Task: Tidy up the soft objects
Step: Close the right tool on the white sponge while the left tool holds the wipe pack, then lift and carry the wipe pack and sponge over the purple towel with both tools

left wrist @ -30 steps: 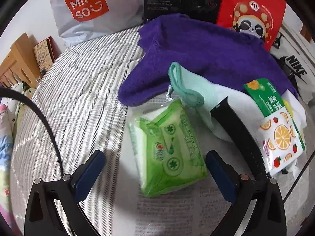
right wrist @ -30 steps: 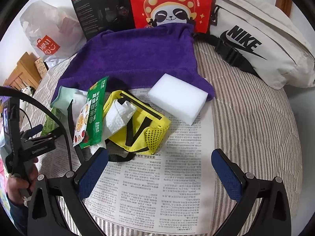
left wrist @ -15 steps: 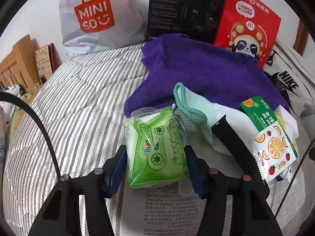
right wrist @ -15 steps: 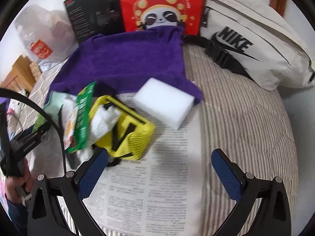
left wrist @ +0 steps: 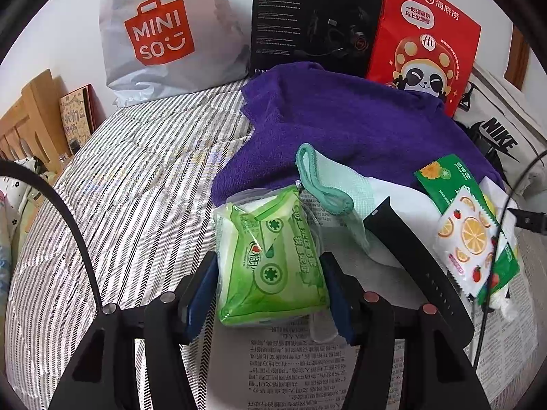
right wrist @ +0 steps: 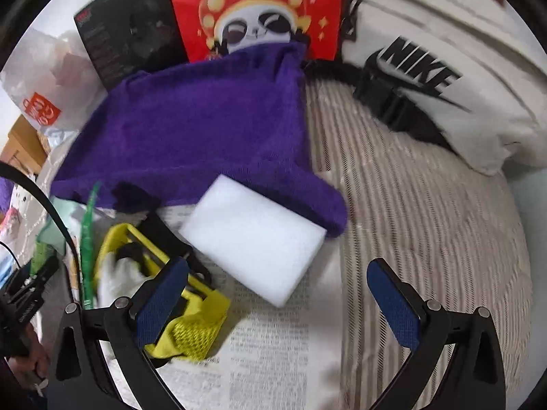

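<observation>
The left gripper (left wrist: 270, 287) squeezes the green pack (left wrist: 270, 259), low in the middle. The right gripper (right wrist: 277, 297) is wide apart below the white sponge (right wrist: 253, 239).

Glossy plastic wraps the green tissue pack (left wrist: 270, 259); the purple towel (left wrist: 348, 126) is plush cloth, the white sponge (right wrist: 253, 242) matt foam

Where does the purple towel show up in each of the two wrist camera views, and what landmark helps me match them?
Left wrist: the purple towel fills the upper middle, behind the green tissue pack.
Right wrist: the purple towel spreads across the upper left, its near edge under the white sponge.
Shared landmark: the red panda bag stands right behind the towel in both.
</observation>
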Motion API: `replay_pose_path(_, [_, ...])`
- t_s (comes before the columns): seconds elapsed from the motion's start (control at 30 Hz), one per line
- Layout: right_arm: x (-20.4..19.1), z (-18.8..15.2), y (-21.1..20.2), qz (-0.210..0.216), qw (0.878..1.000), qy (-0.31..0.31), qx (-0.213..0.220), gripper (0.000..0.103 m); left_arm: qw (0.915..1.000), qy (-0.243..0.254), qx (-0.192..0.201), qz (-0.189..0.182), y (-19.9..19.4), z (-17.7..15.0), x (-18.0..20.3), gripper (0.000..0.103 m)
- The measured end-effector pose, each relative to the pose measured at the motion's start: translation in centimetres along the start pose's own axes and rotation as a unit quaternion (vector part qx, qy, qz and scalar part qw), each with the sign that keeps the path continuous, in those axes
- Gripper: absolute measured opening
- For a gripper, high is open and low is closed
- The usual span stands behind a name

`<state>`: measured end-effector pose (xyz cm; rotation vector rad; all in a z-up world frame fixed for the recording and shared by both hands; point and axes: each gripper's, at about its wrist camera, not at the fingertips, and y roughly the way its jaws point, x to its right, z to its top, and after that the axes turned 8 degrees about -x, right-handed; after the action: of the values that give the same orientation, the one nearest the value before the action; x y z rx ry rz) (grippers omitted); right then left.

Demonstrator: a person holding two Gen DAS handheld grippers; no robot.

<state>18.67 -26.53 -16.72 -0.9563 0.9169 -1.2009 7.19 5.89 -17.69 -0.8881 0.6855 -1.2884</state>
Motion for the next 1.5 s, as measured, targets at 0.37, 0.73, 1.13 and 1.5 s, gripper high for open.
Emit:
replay_pose_path(0.37, [-2.0, 0.3, 0.9, 0.007, 0.998, -0.056, 0.042, 0.085, 1.0, 0.003, -0.002, 0.0, 0.1, 0.0, 0.2, 0.059])
replay_pose_path(0.73, [-1.5, -0.9, -2.1, 0.002, 0.997, -0.044, 0.061, 0.084, 0.9996, -0.022, -0.006, -0.019, -0.3, 0.1, -0.8, 0.054])
replay_pose_path(1.13, [-1.2, -0.6, -5.5, 0.01, 0.996, -0.025, 0.083, 0.084, 0.9994, -0.019, 0.019, -0.022, -4.5, 2.0, -2.3, 0.053])
replay_pose_path(1.5, [-2.1, 2.1, -7.9, 0.028, 0.993, -0.023, 0.11, 0.084, 0.9989, -0.007, 0.039, -0.025, -7.3, 6.1, -3.4, 0.053])
